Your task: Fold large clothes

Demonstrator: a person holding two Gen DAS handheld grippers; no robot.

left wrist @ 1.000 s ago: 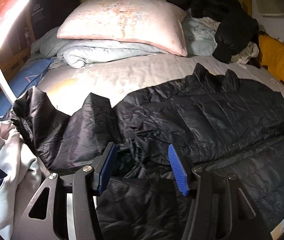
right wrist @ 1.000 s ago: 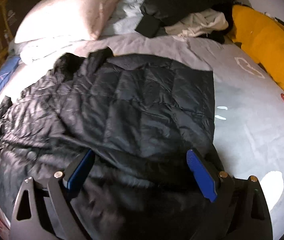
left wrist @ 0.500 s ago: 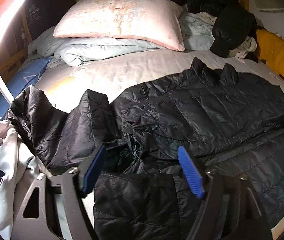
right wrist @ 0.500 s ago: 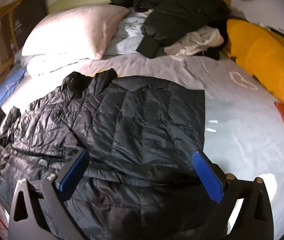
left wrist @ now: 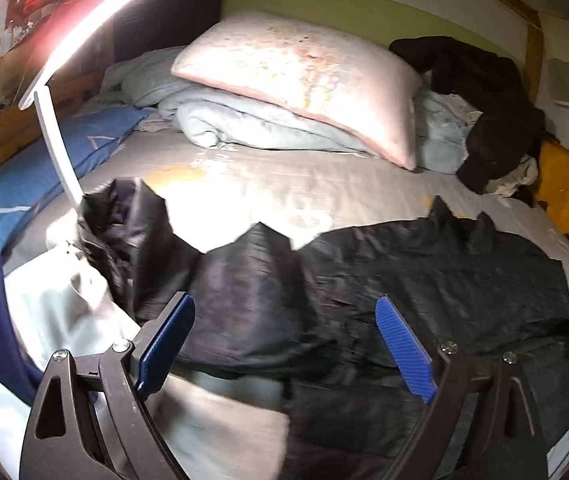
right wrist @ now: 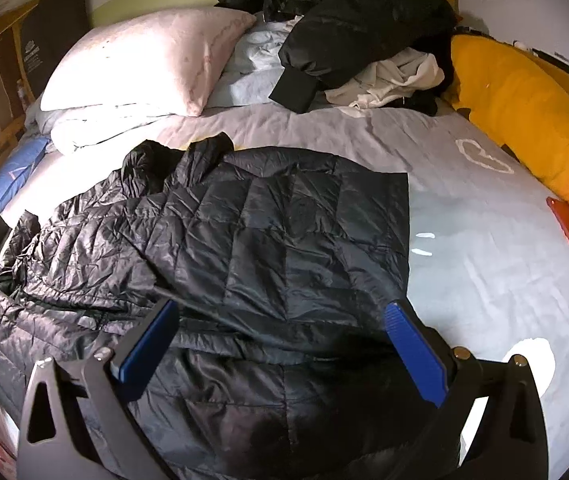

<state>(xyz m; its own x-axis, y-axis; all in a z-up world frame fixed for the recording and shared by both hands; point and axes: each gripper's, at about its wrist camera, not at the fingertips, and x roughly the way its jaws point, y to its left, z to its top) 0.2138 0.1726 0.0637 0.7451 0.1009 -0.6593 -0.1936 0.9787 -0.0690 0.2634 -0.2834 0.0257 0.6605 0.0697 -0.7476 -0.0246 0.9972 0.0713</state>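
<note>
A black quilted puffer jacket (right wrist: 244, 240) lies spread across the grey bed sheet (right wrist: 484, 272), its straight hem toward the right and its collar points toward the far side, near the pillows. In the left wrist view the same jacket (left wrist: 424, 280) stretches from a rumpled sleeve at the left to the right edge of the picture.

The left tongs (left wrist: 284, 340) hover over the near left part of the jacket, their blue pads wide apart and nothing between them. The right tongs (right wrist: 280, 344) hover over the near edge of the jacket's body, close to the hem corner, also spread wide and holding nothing; dark fabric lies beneath and between both pads.

At the far end of the bed rests a pale pink pillow (right wrist: 144, 56) on a light blue folded duvet (left wrist: 252, 124). Right of it is a heap of black and white clothes (right wrist: 356, 32), and a yellow cushion (right wrist: 524, 112) lies along the right edge. A white garment with navy trim (left wrist: 44, 320) lies crumpled at the near left, beside the jacket's sleeve.
</note>
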